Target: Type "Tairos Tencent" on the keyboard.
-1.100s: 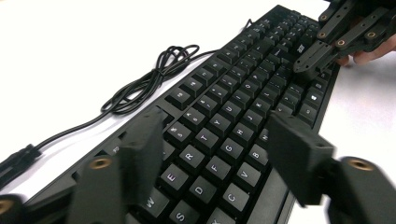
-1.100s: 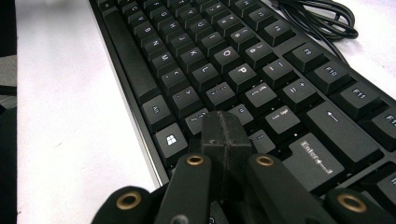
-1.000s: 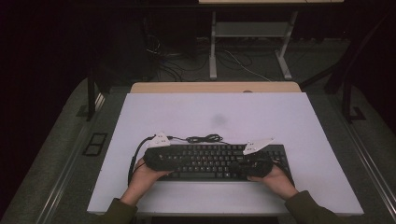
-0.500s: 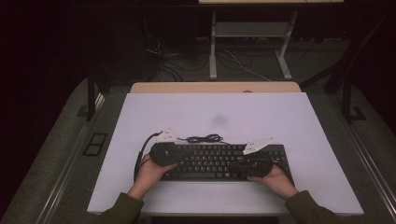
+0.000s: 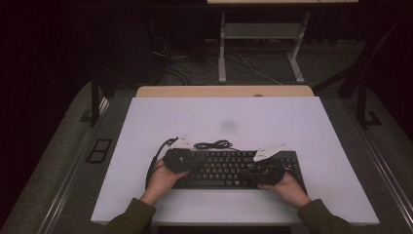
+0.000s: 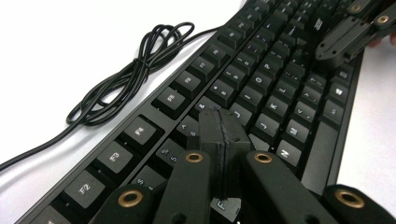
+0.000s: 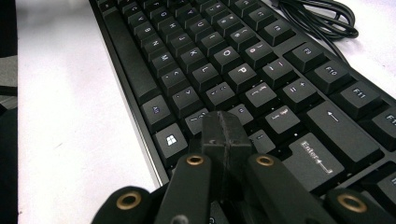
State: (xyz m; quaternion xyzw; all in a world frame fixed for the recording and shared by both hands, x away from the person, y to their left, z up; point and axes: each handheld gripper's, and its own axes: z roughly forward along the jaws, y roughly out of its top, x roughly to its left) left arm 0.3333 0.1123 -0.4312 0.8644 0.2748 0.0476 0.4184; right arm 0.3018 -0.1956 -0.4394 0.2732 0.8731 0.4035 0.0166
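Note:
A black keyboard (image 5: 229, 168) lies near the front of the white table (image 5: 224, 117). Its coiled black cable (image 5: 213, 145) rests just behind it. My left gripper (image 5: 194, 163) is over the keyboard's left part with its jaws pressed together and nothing between them. In the left gripper view its tips (image 6: 219, 126) hover at the letter keys (image 6: 261, 88), with the cable (image 6: 135, 70) to the left. My right gripper (image 5: 253, 171) is shut and empty over the right part. Its tips (image 7: 224, 130) sit low by the keys next to Enter on the keyboard (image 7: 210, 60). Whether either tip touches a key I cannot tell.
The right gripper (image 6: 350, 35) shows at the top right of the left gripper view. A gripper cable (image 5: 155, 163) loops on the table left of the keyboard. A wooden strip (image 5: 224, 91) borders the table's far edge. Behind it, a desk frame (image 5: 258, 34) and floor cables stand in the dark.
My left hand has slid right, from the keyboard's left end onto its keys. The right hand and the keyboard have stayed put.

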